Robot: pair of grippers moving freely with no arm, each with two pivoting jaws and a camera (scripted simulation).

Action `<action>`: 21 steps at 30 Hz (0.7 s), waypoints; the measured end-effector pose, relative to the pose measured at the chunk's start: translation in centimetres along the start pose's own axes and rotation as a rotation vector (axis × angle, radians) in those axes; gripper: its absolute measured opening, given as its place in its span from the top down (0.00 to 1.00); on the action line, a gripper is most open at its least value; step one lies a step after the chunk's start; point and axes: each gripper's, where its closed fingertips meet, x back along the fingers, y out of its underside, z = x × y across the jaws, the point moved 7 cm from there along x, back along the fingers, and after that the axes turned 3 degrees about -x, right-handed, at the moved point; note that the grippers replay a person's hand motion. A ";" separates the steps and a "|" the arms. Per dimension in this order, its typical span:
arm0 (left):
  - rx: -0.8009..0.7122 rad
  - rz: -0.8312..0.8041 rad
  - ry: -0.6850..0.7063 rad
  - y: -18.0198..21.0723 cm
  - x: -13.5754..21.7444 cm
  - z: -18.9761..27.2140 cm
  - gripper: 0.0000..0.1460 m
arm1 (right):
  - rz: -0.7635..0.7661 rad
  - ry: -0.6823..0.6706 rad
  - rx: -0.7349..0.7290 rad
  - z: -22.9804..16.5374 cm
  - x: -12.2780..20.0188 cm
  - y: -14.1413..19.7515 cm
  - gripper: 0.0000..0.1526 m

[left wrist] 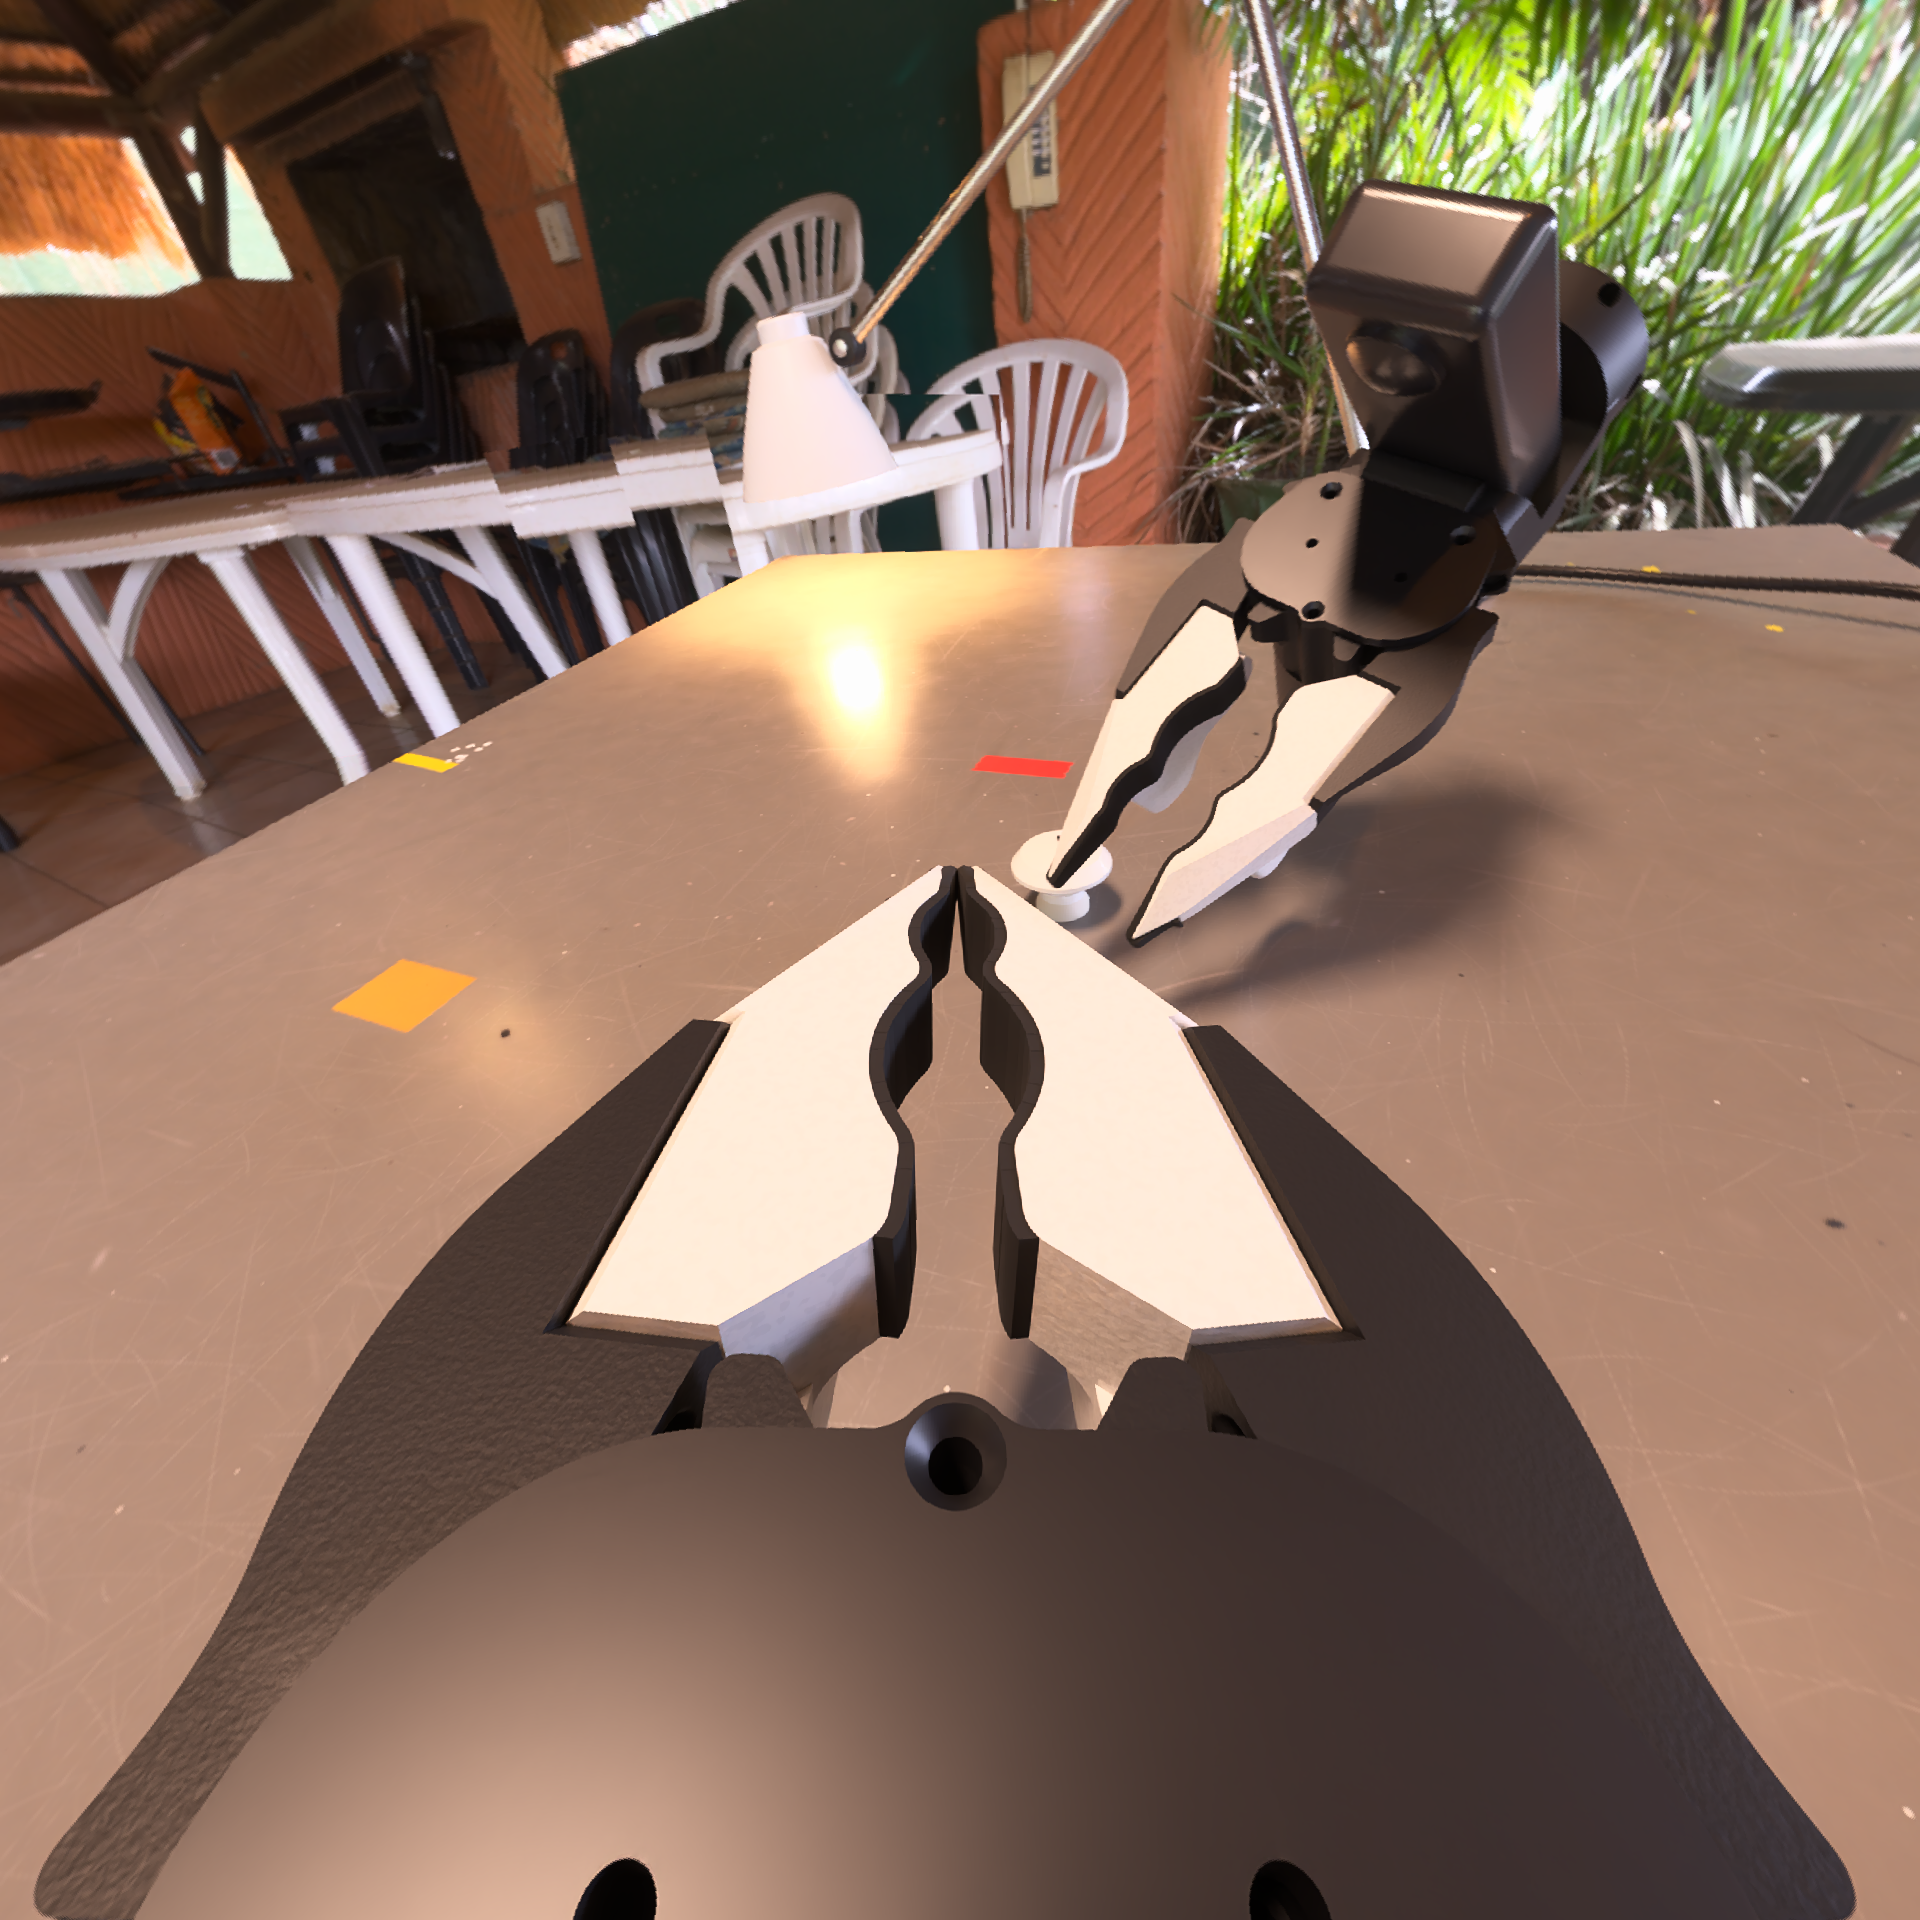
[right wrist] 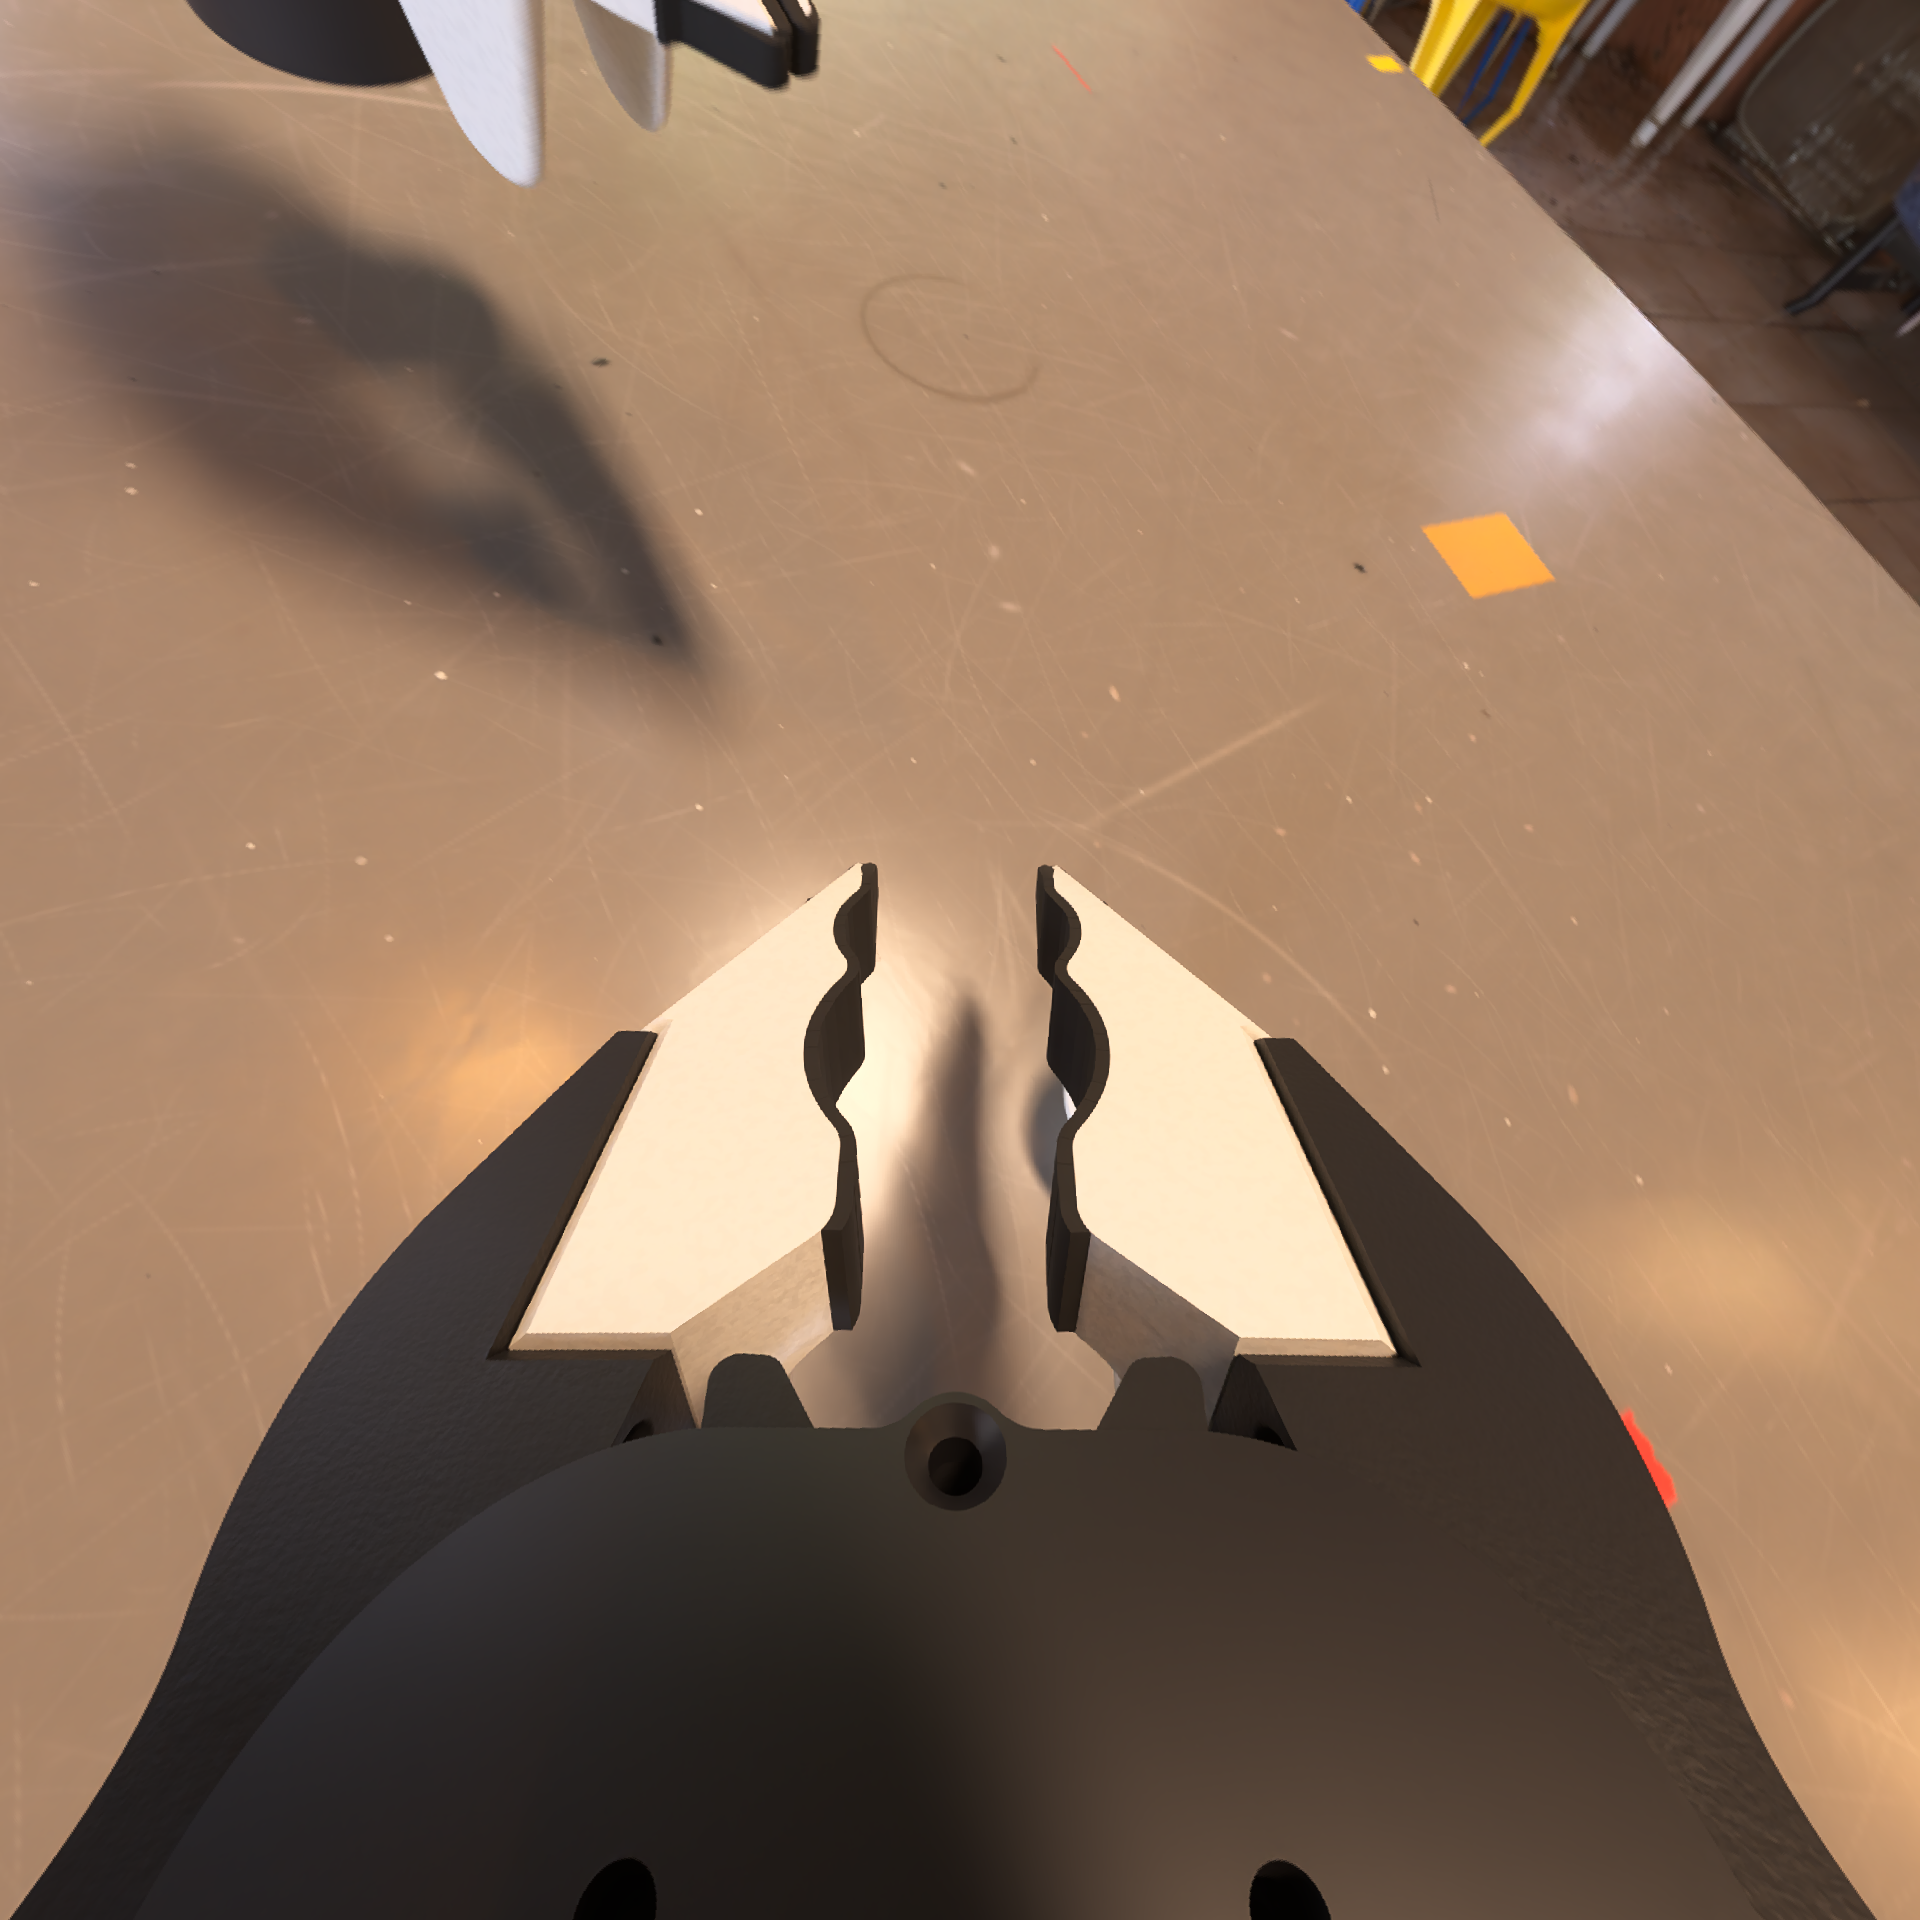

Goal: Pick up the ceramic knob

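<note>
The small white ceramic knob sits on the brown table, just past my left gripper's tips. My left gripper is shut and empty, a little short and to the left of the knob. My right gripper is open and tilted down over the table. One of its fingertips is at the knob and covers part of it; the other is off to the side. In the right wrist view my right gripper is open. Only a white sliver shows under its right finger. The left gripper shows at the top.
Flat markers lie on the table: an orange square, a red strip and a yellow one near the left edge. A white lamp shade hangs over the far edge. White chairs and tables stand beyond.
</note>
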 end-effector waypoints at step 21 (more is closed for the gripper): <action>0.140 -0.115 -0.072 1.9 0.5 -2.1 1.00 | -0.296 -0.104 -0.146 6.2 2.6 2.6 0.63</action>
